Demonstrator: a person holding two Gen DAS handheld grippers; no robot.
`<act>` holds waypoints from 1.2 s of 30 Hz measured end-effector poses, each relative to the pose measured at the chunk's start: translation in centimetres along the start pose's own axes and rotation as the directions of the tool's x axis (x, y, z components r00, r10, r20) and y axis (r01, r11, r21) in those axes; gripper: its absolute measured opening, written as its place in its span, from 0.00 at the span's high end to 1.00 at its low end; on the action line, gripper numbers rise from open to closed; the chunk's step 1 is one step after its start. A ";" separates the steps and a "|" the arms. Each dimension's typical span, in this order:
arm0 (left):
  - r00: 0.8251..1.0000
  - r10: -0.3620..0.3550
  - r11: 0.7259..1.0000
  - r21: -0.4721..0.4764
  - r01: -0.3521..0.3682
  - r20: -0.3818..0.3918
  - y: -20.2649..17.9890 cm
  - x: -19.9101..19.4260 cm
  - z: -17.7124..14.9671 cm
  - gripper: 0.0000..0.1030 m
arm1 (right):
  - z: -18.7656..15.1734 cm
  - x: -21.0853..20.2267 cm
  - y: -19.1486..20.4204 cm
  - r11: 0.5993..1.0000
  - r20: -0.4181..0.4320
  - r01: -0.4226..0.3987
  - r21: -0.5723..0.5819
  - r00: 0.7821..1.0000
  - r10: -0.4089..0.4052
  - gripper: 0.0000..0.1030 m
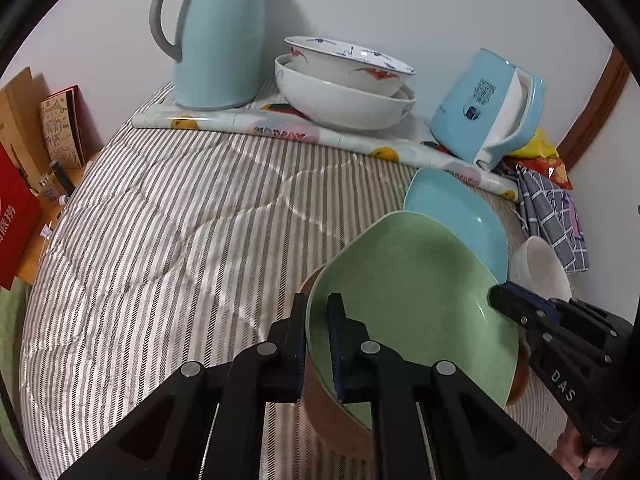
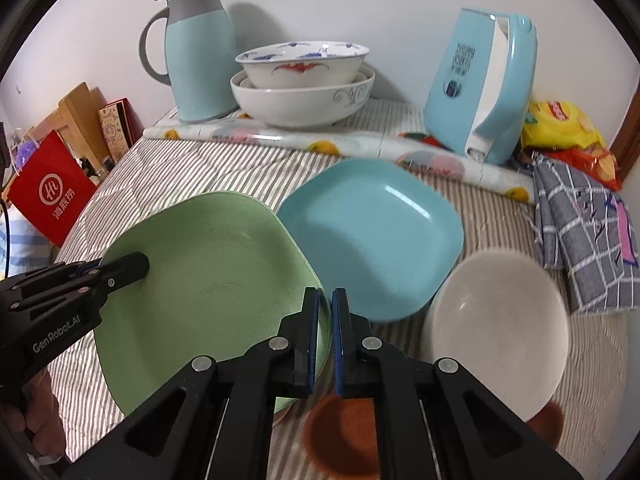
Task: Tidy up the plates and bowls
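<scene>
A green square plate (image 1: pixel 412 300) (image 2: pixel 208 280) is held by both grippers over the striped bedcover. My left gripper (image 1: pixel 318 340) (image 2: pixel 140 266) is shut on the plate's left rim. My right gripper (image 2: pixel 325 332) (image 1: pixel 496 296) is shut on its right rim. A brown bowl (image 1: pixel 332 420) (image 2: pixel 344 436) sits partly hidden under the plate. A blue square plate (image 1: pixel 452 216) (image 2: pixel 372 236) lies just beyond, and a white bowl (image 1: pixel 540 268) (image 2: pixel 500 336) stands to the right. Two stacked white bowls (image 1: pixel 344 80) (image 2: pixel 300 80) stand at the back.
A teal thermos jug (image 1: pixel 220 40) (image 2: pixel 200 56) and a blue kettle (image 1: pixel 488 108) (image 2: pixel 484 84) stand by the wall on a rolled fruit-print cloth (image 1: pixel 280 128). A checked cloth (image 2: pixel 580 232) and snack bags (image 2: pixel 564 124) lie right. A red bag (image 2: pixel 48 192) and boxes stand left.
</scene>
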State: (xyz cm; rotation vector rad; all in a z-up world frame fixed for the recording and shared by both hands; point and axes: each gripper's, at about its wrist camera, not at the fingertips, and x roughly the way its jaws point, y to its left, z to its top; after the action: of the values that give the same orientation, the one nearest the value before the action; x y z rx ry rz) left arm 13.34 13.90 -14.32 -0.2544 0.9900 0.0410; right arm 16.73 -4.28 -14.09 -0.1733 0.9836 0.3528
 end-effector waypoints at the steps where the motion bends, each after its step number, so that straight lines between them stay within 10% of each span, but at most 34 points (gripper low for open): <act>1: 1.000 0.000 1.000 0.005 0.000 -0.005 0.1 0.1 -0.2 0.90 | -0.4 0.1 0.1 1.000 -0.006 0.001 0.004 1.000 -0.001 0.94; 13: 1.000 0.020 0.999 0.036 -0.020 -0.002 0.7 1.6 -0.4 0.88 | -3.2 0.1 1.7 1.000 -0.040 -0.002 0.000 0.999 0.002 0.88; 18: 1.000 0.013 0.999 0.034 -0.014 0.013 0.9 0.9 -0.4 0.68 | -4.0 -1.0 1.3 1.000 -0.016 -0.002 0.023 1.000 0.002 0.60; 21: 0.998 0.033 0.998 0.047 -0.035 0.046 0.6 0.0 -0.6 0.49 | -4.7 -1.9 1.2 0.999 -0.005 -0.027 0.041 1.000 0.028 0.60; 36: 1.000 0.017 1.000 0.011 -0.017 0.024 0.9 -0.1 -2.6 0.47 | -6.7 -2.5 3.5 0.998 0.004 -0.070 0.001 0.998 0.070 0.60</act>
State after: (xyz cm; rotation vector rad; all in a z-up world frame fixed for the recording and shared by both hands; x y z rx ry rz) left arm 10.99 14.16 -15.75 -0.2344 0.9686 0.0540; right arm 8.99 -3.57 -15.61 -0.1375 0.9877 0.4166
